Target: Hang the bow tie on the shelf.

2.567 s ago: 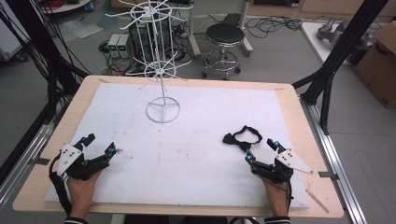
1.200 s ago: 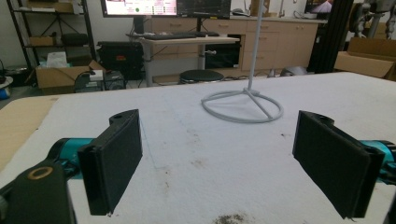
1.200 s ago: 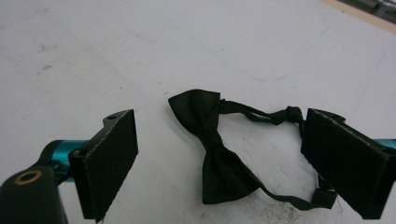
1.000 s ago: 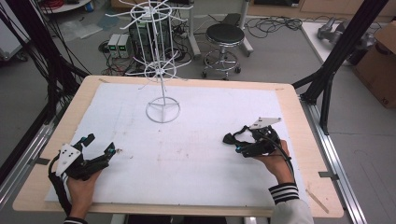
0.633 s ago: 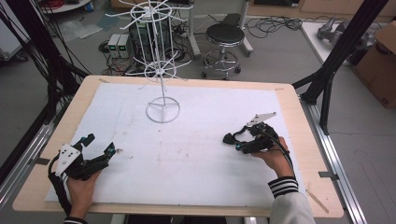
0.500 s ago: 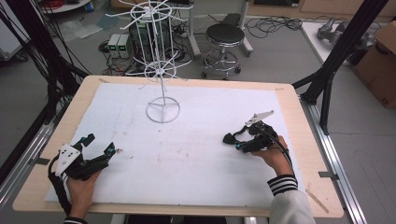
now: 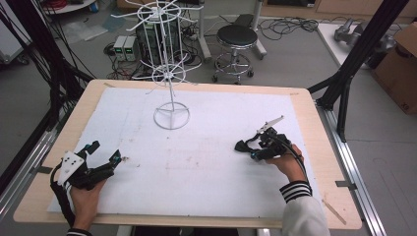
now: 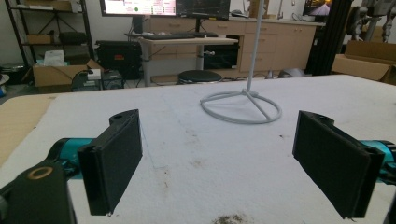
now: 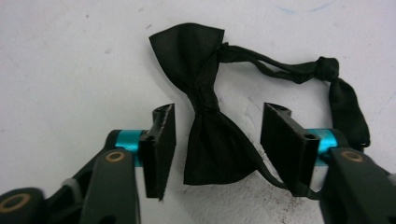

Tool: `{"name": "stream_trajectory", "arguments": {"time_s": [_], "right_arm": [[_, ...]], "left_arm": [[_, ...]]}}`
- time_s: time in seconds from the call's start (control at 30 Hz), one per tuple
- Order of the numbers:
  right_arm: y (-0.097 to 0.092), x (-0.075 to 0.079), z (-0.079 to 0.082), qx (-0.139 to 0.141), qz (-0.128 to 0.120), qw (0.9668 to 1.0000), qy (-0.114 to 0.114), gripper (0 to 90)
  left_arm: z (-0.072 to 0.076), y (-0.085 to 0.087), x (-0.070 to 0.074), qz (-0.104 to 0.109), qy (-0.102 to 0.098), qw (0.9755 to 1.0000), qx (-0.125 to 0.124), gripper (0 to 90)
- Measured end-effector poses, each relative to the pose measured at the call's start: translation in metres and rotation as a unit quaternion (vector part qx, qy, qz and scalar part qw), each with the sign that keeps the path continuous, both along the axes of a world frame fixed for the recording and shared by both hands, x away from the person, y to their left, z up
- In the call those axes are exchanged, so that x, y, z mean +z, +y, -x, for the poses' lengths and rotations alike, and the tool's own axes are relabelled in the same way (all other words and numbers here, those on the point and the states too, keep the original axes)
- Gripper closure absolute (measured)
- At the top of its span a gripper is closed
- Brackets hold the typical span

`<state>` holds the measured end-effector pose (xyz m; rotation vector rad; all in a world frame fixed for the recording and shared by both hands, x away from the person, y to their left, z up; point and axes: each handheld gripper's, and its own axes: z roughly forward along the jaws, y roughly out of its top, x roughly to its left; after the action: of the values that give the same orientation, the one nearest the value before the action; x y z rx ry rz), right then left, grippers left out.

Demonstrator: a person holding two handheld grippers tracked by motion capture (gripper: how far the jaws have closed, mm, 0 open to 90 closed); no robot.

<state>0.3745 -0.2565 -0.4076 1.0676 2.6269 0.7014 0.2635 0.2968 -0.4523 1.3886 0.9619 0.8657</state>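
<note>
One black bow tie (image 9: 205, 116) lies flat on the white mat (image 7: 196, 167), with its knot between the two jaws of the right gripper (image 9: 215, 144). The jaws are spread, one on each side of the tie's lower wing; neither pad touches the fabric. The upper wing extends beyond the jaw tips. One thin black strap (image 9: 280, 65) runs from the knot, loops out past the far jaw and returns behind it.

In the high view the right gripper (image 7: 263, 147) sits over the tie (image 7: 242, 146) on the right half of the mat, held by the right hand (image 7: 287, 162). The mat's right edge and a bare strip of the wooden table (image 7: 322, 147) lie just outboard of this gripper.

One left gripper (image 7: 101, 160) rests near the mat's front left corner, held by the left hand (image 7: 83, 199). In the left gripper view its jaws are spread wide with nothing but mat between them (image 8: 215, 154). A few dark specks (image 8: 229, 218) mark the mat just ahead of it.

One white wire rack (image 7: 169, 73) stands on a ring base (image 8: 241, 107) ahead of the left gripper, well apart from both grippers. The mat between the two grippers is open.

Beyond the table's far edge: one round stool (image 7: 237, 37) and cables (image 7: 290, 24) on the floor. One cardboard box (image 7: 401, 64) sits to the right.
</note>
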Motion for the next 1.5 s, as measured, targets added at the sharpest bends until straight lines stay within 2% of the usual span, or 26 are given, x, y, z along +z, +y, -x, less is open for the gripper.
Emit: {"name": "stream_trajectory", "arguments": {"time_s": [0.23,0.43,0.53,0.7,1.0,1.1,1.33,1.5], "right_arm": [[0.0035,-0.0032,-0.0017,0.001,0.009,0.9999,0.014,52.0],[0.0036,-0.0043,-0.0028,0.003,0.015,0.9998,0.015,57.1],[0.0045,-0.0051,-0.0036,0.006,0.022,0.9996,0.014,64.6],[0.0065,-0.0074,-0.0045,0.005,0.027,0.9995,0.016,66.7],[0.0081,-0.0074,-0.004,-0.002,0.025,0.9994,0.022,72.5],[0.0075,-0.0071,-0.0044,-0.003,0.021,0.9995,0.023,79.0],[0.0091,-0.0058,-0.0037,-0.004,0.027,0.9993,0.024,81.5],[0.0092,-0.0047,-0.0037,-0.003,0.025,0.9996,0.016,81.5]], "left_arm": [[-0.0001,0.0004,0.0,0.001,0.003,1.0,0.0,16.2],[-0.0003,0.0009,-0.0001,0.005,0.002,1.0,0.001,16.2],[-0.0004,0.0012,0.0,0.004,0.004,1.0,0.0,16.2],[-0.0003,0.001,-0.0001,0.005,0.003,1.0,0.0,16.2],[-0.0003,0.0009,-0.0001,0.005,0.002,1.0,0.001,16.2],[-0.0003,0.0009,-0.0001,0.004,0.002,1.0,0.0,16.2],[-0.0003,0.0008,-0.0001,0.005,0.002,1.0,0.0,16.2],[-0.0003,0.0008,-0.0001,0.005,0.002,1.0,0.0,16.2]]}}
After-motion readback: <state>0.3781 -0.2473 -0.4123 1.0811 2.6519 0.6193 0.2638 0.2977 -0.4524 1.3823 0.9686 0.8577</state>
